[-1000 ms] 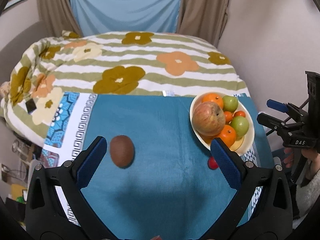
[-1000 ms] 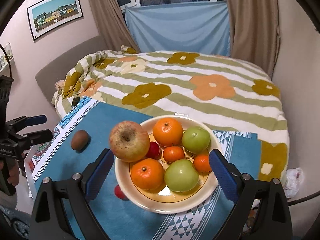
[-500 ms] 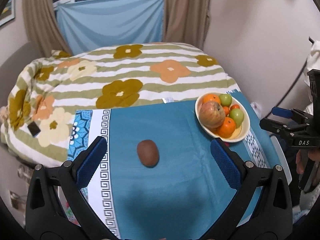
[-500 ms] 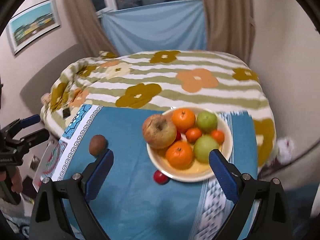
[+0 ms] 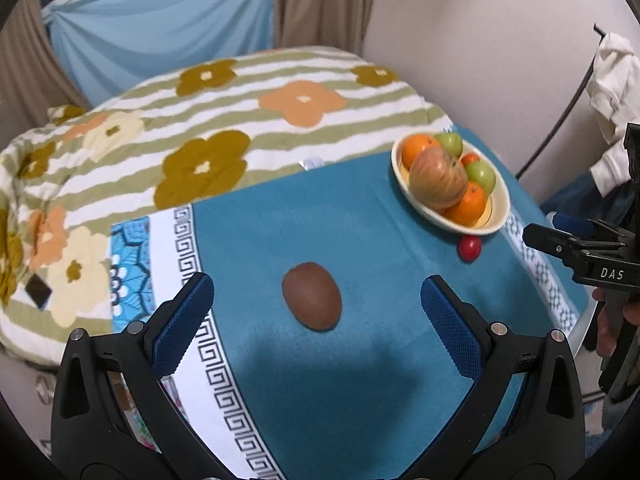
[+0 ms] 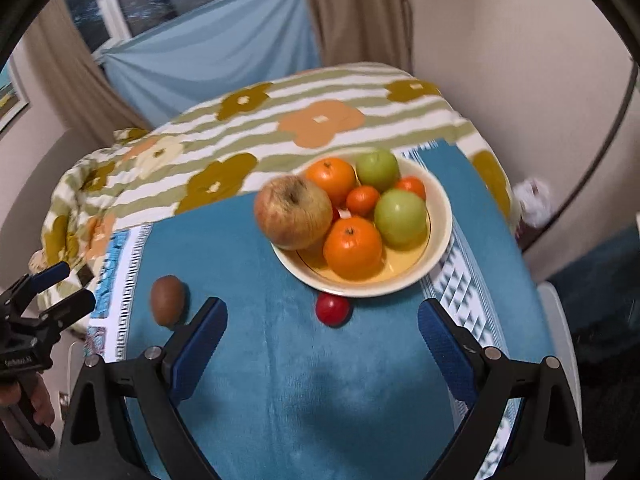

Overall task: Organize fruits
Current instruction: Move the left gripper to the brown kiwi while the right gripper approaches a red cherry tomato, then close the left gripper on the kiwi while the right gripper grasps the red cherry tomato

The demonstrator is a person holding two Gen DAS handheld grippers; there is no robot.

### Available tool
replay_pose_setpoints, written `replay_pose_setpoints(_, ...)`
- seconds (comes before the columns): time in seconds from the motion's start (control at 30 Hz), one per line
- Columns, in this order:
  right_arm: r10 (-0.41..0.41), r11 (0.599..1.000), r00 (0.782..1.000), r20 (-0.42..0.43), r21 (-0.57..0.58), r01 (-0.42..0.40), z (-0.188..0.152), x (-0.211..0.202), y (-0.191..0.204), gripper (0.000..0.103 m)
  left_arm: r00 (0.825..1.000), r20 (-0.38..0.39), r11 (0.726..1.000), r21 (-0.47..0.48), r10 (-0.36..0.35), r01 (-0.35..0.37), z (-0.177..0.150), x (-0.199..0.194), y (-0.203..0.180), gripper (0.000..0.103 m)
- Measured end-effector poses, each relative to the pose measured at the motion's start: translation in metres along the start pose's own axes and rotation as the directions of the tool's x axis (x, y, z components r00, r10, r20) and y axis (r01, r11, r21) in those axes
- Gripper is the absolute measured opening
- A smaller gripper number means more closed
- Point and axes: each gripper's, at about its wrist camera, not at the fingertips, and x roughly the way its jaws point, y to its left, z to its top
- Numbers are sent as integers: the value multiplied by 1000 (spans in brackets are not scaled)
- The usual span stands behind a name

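A brown kiwi [image 5: 312, 300] lies on the teal cloth, right between and just beyond the blue pads of my open left gripper [image 5: 316, 312]. A cream bowl [image 5: 496, 224] at the far right holds a large apple [image 5: 438, 182], oranges and green fruits. A small red fruit [image 5: 470, 247] sits on the cloth against the bowl's near side. In the right wrist view the bowl [image 6: 440, 240] is ahead, the red fruit [image 6: 333, 310] just in front of my open right gripper [image 6: 322, 340], and the kiwi [image 6: 168, 306] is off to the left. Both grippers are empty.
The teal cloth [image 5: 320, 380] with a patterned border covers a small table in front of a bed with a flowered striped blanket [image 5: 240, 120]. The wall is close on the right. A hand holds the other gripper at the frame edge [image 6: 28, 396].
Both grippers have pulled back and risen, so the table looks smaller. The left view now centres on the kiwi; the right view shows the red fruit in front of the bowl.
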Motion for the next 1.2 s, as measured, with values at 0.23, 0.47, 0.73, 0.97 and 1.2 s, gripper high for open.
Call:
replay_pose_setpoints(0.23,-9,996,997,-70,87,15,-18,41,0,95,998,-55,1000,12,-17,18,-7,44,7,103)
replay_pose_setpoints(0.47,-34,990,996,-87,134,46,-27,60,0,95,995,-99,1000,23,4,-2,-18,76,3,90)
replay_pose_setpoints(0.73,-60,986,993,-99,149,74,-30,72,-4,95,991,-128,999,40,30,-25,-23,102,-4,75)
replay_pose_setpoints(0.97,-76,984,991,-113,150,92,-30,78,-4,77,988,-150,999,39,35,-29,-28,112,-2,59)
replay_pose_setpoints(1.2,-98,981,989,-109,155,114,-27,82,-5,62,989,-147,999,36,27,-22,-28,110,-1,57)
